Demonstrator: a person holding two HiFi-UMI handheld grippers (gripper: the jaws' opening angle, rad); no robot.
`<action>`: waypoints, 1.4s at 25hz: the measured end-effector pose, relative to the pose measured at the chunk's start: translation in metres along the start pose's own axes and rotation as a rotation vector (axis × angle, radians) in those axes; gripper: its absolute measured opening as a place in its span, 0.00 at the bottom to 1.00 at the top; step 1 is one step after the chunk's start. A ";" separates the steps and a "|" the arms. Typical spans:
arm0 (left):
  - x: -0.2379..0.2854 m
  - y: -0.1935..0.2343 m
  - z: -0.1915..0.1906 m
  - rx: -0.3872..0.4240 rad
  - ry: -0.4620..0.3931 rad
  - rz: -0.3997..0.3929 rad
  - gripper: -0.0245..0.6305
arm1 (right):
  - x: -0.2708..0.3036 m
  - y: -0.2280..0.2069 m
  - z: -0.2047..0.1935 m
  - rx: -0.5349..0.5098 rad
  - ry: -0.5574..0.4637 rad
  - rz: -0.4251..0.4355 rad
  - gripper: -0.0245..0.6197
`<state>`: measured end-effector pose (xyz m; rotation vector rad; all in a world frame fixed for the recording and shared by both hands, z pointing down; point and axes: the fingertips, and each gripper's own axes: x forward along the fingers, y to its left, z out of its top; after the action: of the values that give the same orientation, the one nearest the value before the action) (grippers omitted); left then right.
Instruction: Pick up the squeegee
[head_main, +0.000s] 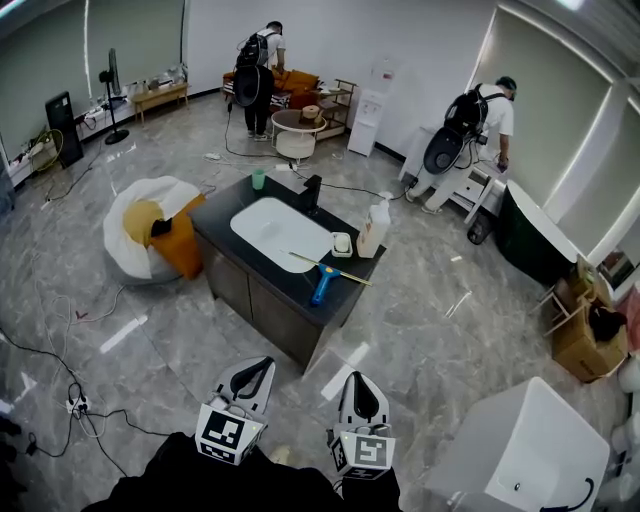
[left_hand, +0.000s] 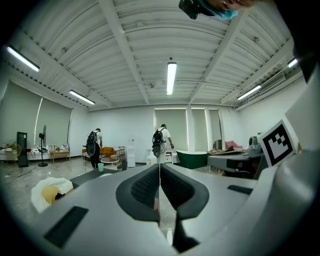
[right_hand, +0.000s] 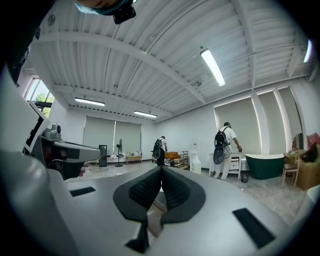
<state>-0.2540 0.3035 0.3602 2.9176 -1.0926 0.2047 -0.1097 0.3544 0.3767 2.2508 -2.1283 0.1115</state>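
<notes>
Fingers (left_hand: 145, 187) closed, left gripper (head_main: 262, 365) and right gripper (head_main: 358, 380) | squeegee (head_main: 323, 281) well ahead on counter (head_main: 222, 216)

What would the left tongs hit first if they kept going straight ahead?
Probably the dark sink counter. The left tongs point across the floor toward it, with the white bottle in line behind. Height is unclear, so they might skim over its top.

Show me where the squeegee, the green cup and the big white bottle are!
squeegee (head_main: 322, 285): head view, on its blue handle.
green cup (head_main: 258, 180): head view, on the middle of its side.
white bottle (head_main: 373, 232): head view, on its body.
</notes>
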 end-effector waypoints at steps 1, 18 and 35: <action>0.001 -0.001 -0.001 0.000 0.002 -0.002 0.07 | -0.001 -0.002 0.000 0.000 0.002 -0.005 0.06; 0.096 -0.007 -0.012 0.012 0.043 -0.086 0.07 | 0.050 -0.065 -0.023 0.036 0.043 -0.071 0.06; 0.280 0.055 -0.008 -0.020 0.099 -0.124 0.07 | 0.218 -0.150 -0.022 0.050 0.095 -0.108 0.06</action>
<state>-0.0819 0.0794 0.4027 2.9101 -0.8916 0.3286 0.0513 0.1473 0.4193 2.3318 -1.9752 0.2648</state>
